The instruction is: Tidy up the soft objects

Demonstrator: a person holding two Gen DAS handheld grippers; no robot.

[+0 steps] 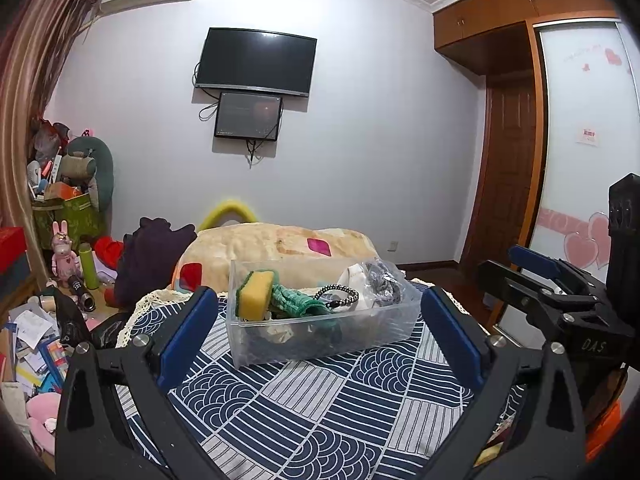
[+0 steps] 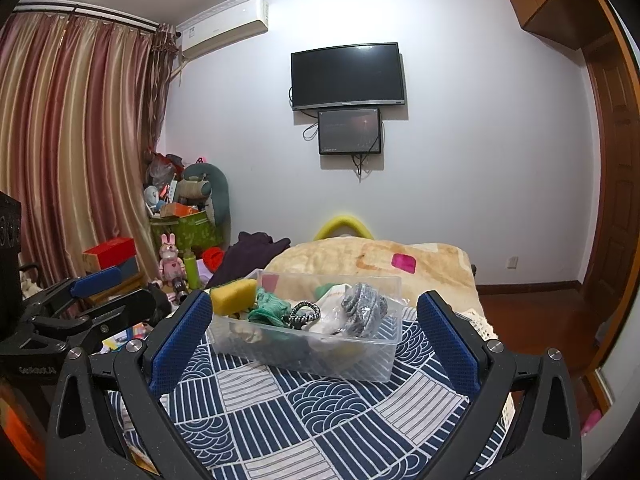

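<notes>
**Both tongs wide, box of soft things waiting in front of me**

I hold my left tongs (image 1: 318, 330) and my right tongs (image 2: 316, 334) side by side, both spread wide and holding nothing. Their blue ribbed pads frame the clear plastic box (image 1: 320, 340) that sits on the surface, which is covered by a blue-and-white patterned cloth (image 1: 304, 408). Neither pair touches the box; it lies just ahead of the fingertips.

All the soft things I can see are piled inside the box: a yellow sponge (image 1: 256, 294) with a green scouring edge leaning at the left end, a green knitted cloth (image 1: 294, 300) crumpled beside it, a black-and-white braided band (image 1: 340, 294) looped on top, and a grey metallic scrubber (image 2: 364, 304) in a thin, crinkly bag at the right end. Darker items lie below, too hidden to name.

I judge the sorting is either at its start or essentially done; from here I cannot tell which. If a pick comes next, the sponge is the easiest: blocky, springy, standing proud. The knit will drape and snag the band, and the bag will slip, so a low, firm pinch would be called for.
</notes>
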